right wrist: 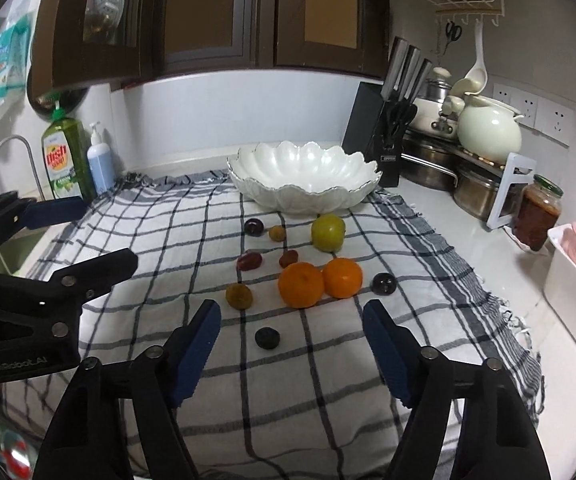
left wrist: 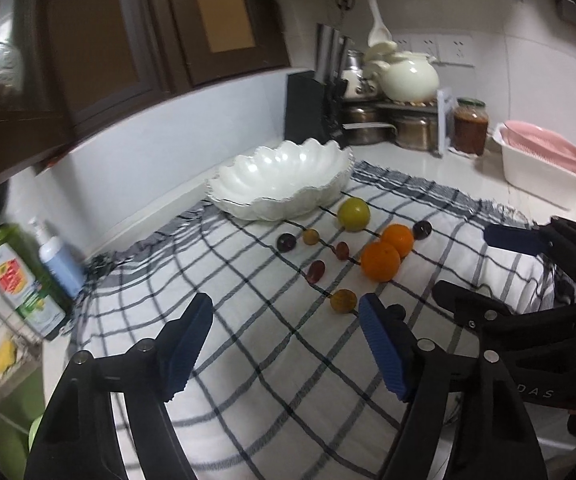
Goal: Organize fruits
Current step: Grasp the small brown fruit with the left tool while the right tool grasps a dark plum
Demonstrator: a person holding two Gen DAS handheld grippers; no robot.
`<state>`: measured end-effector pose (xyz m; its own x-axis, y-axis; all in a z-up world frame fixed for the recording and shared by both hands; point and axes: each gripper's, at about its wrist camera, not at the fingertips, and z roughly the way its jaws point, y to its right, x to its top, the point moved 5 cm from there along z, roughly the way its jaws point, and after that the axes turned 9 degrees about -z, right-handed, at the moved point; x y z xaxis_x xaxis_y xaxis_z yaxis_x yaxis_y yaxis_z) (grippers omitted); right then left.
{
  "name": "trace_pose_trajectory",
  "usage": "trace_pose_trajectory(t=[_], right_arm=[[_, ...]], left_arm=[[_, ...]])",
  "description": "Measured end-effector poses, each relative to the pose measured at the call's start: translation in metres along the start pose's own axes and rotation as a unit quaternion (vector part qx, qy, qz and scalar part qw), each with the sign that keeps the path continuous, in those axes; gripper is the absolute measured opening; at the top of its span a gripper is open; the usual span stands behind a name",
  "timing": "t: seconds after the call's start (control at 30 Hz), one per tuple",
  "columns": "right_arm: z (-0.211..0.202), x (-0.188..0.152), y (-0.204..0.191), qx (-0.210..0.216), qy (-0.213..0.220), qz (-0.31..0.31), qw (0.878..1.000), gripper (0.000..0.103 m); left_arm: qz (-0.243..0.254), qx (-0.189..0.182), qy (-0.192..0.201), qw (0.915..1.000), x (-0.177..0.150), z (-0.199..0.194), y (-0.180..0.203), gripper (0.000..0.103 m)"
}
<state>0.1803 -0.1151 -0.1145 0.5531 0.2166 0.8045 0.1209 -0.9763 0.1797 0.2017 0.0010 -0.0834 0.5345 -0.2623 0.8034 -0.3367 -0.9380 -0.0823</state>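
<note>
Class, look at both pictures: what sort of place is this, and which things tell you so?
Most likely a home kitchen counter. A knife block stands by stacked steel pots, dish soap sits near a sink tap, and dark wall cabinets hang above.

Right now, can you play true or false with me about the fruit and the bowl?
1. The white bowl has fruit in it. False: it is empty; all the fruit lies on the cloth.
2. Two oranges sit side by side. True.
3. The green fruit is the fruit nearest the bowl. True.
4. The right gripper holds an orange. False: its jaws are open with nothing between them.
5. The left gripper is shut. False: it is open and empty.
</note>
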Motion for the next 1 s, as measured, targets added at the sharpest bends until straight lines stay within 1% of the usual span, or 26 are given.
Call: trace_pose_trajectory(t=[0.1,0.27,0.5,0.57,0.6,0.8,1.0], right_arm=[[0.012,-0.003,-0.004,0.001,-0.011,-0.005,1.000,0.070],[0.033,-0.009,-0.008,0.005,-0.034,-0.005,0.999,0.062],[0.058,-0.020,-0.010,0.018,-0.065,0.008,0.998,0.051],[0.063,-0.023,-0.012,0.021,-0.072,0.009,0.997,0.046],[0.064,-0.024,-0.012,0.021,-0.075,0.009,0.997,0.045],[0.074,-0.027,-0.017,0.032,-0.082,0.014,0.996,0.041],[0.079,-0.027,-0.024,0.033,-0.086,0.008,0.996,0.035]], left_arm=[[0.017,-0.022,-0.009,0.9996,0.000,0.016,0.001,0.070],[0.034,-0.053,-0.024,0.9977,-0.001,0.040,0.004,0.064],[0.064,-0.103,-0.046,0.9916,-0.007,0.072,0.011,0.053],[0.079,-0.112,-0.048,0.9894,-0.009,0.079,0.014,0.049],[0.083,-0.117,-0.050,0.9884,-0.010,0.083,0.015,0.046],[0.097,-0.155,-0.061,0.9813,-0.014,0.098,0.020,0.043],[0.108,-0.177,-0.070,0.9757,-0.016,0.109,0.025,0.039]])
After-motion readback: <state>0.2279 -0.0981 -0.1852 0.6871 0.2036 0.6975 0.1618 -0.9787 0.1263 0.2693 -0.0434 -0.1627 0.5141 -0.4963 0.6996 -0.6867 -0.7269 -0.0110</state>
